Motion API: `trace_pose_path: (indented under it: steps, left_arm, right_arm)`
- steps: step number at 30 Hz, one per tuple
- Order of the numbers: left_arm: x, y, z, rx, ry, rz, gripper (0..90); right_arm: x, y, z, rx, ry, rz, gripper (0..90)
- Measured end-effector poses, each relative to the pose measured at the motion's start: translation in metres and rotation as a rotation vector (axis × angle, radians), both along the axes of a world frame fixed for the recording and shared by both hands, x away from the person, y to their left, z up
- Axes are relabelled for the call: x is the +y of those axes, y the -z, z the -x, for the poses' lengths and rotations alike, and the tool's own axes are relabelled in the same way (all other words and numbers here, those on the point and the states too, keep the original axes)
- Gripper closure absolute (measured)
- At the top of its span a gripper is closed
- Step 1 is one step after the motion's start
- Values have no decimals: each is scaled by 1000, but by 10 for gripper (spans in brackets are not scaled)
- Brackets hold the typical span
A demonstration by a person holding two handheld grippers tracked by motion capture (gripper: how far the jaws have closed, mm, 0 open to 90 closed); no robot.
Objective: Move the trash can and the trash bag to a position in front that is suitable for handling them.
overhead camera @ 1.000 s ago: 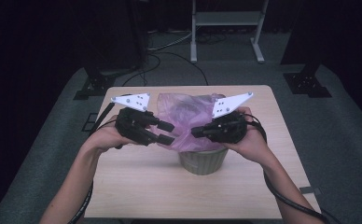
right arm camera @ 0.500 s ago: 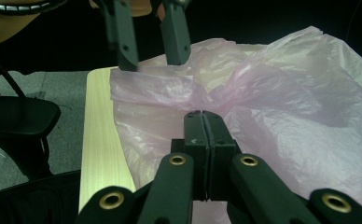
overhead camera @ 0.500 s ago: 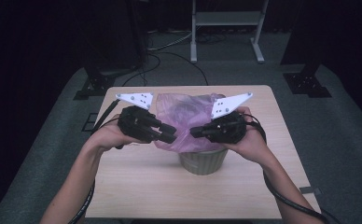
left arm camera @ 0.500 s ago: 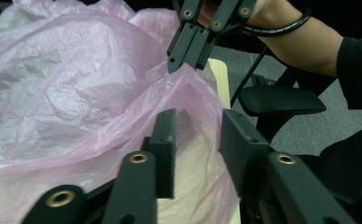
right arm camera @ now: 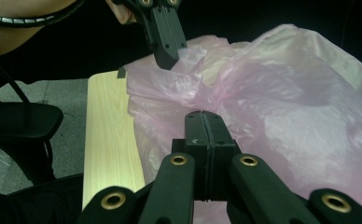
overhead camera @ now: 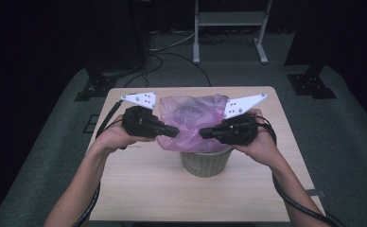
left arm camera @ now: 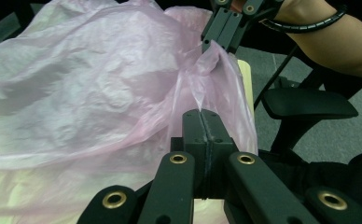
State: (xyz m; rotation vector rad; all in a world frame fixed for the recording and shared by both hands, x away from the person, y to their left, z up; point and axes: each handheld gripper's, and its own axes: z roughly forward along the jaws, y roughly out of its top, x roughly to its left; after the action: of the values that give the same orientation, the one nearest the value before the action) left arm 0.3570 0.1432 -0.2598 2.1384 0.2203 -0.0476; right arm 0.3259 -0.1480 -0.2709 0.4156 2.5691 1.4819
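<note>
A light wooden desk (overhead camera: pixel 139 189) with a pale grain stands on grey carpet floor (overhead camera: pixel 342 123). One thing rests directly on it: a small, pale green ribbed waste bin (overhead camera: pixel 205 163), set near the middle of the top. A thin pink plastic bag (overhead camera: pixel 191 118) billows out of the bin's mouth

This looks like a lab or recording studio set up for filming handwork. Black walls and dark curtains close off the room. A single small wooden counter (overhead camera: pixel 139 189) stands on grey carpet (overhead camera: pixel 347 123), with cables (overhead camera: pixel 172 49) trailing over the floor behind it. A white metal frame (overhead camera: pixel 229 19) stands at the back, and black stand feet (overhead camera: pixel 311 85) sit at both sides.
</note>
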Motion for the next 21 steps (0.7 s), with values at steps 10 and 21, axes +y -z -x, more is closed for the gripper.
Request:
trace_pose_path:
  steps: [10,21]
  left_arm:
    - [17,0,-10,-13,-93,9,900]
    - [41,0,-19,-10,-191,32,900]
  right_arm:
    - [-27,0,0,7,53,-19,900]
    - [-82,-4,-1,12,176,-64,900]
